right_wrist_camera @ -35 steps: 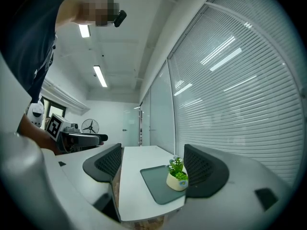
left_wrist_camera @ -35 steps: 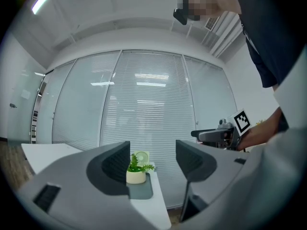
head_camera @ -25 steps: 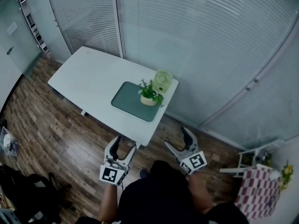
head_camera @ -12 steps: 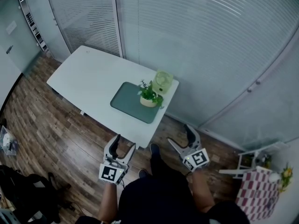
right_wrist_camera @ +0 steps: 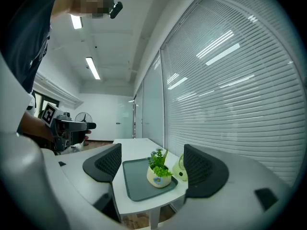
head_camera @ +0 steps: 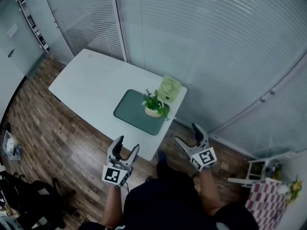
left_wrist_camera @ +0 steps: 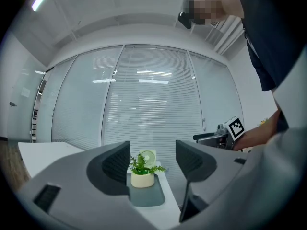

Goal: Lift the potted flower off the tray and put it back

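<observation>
Foliage, small-leaved and bushy, tops the potted flower [head_camera: 153,105], whose round, smooth, cream pot stands on the far right corner of the tray [head_camera: 132,113], well ahead of both tools. The tray is a flat, matte grey-green rectangle with rounded corners and a low rim, lying on a smooth white counter [head_camera: 91,83]. Just beyond the pot, further from the tools, a small pale-green fan [head_camera: 169,88] with a round grille stands off the tray near the counter's edge. The left tool [head_camera: 127,143] has its dark, ribbed, curved jaws spread apart with nothing between them; in its own view the pot shows far off in the gap. The right tool [head_camera: 188,134] is likewise spread and empty, with the pot and fan seen at a distance between its jaws. Both hover over the plank floor [head_camera: 48,133], short of the counter's near edge. Against a second ago, both tools have come forward nearer that edge, the right one more, while pot, tray and fan lie as before.
</observation>
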`<action>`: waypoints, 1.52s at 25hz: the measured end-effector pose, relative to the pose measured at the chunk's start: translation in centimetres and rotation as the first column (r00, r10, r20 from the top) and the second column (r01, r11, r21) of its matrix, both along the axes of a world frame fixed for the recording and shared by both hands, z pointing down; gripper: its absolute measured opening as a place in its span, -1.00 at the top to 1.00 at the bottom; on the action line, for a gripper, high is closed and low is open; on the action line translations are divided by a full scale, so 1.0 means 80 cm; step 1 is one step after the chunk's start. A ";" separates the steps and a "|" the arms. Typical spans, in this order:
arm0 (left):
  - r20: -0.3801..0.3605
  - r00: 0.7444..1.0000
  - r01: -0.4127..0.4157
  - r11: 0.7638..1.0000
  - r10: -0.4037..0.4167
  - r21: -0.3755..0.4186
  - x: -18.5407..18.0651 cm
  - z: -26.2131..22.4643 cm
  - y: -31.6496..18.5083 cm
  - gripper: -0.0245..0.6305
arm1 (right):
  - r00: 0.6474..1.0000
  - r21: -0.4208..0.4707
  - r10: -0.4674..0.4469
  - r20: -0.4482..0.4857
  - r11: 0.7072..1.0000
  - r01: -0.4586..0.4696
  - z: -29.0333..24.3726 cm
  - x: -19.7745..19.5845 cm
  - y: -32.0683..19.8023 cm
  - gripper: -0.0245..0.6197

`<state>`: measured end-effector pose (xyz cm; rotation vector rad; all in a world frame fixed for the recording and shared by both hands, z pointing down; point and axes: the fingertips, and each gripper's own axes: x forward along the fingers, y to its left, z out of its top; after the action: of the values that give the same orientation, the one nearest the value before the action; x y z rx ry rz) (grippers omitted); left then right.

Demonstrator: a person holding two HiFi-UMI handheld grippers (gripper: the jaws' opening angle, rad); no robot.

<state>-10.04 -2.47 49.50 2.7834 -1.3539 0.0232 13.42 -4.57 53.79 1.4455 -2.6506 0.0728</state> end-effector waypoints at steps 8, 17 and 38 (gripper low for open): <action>0.022 1.000 0.016 1.000 -0.016 -0.020 0.008 0.012 -0.050 0.08 | 1.000 -0.009 -0.001 -0.020 1.000 0.001 0.017 0.010 -0.065 -0.23; 0.034 0.999 0.022 0.998 -0.020 -0.051 0.020 0.022 -0.105 0.08 | 0.998 -0.076 -0.037 -0.044 0.997 0.034 0.045 0.018 -0.128 -0.23; 0.168 0.985 -0.012 0.981 0.046 -0.195 0.047 0.151 -0.167 0.08 | 0.958 -0.291 -0.225 -0.177 0.942 0.167 0.192 0.016 -0.163 -0.23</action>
<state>-6.28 -15.79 61.59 2.6883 -1.2673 0.3835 14.66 -17.64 69.16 1.0367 -2.4805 0.2452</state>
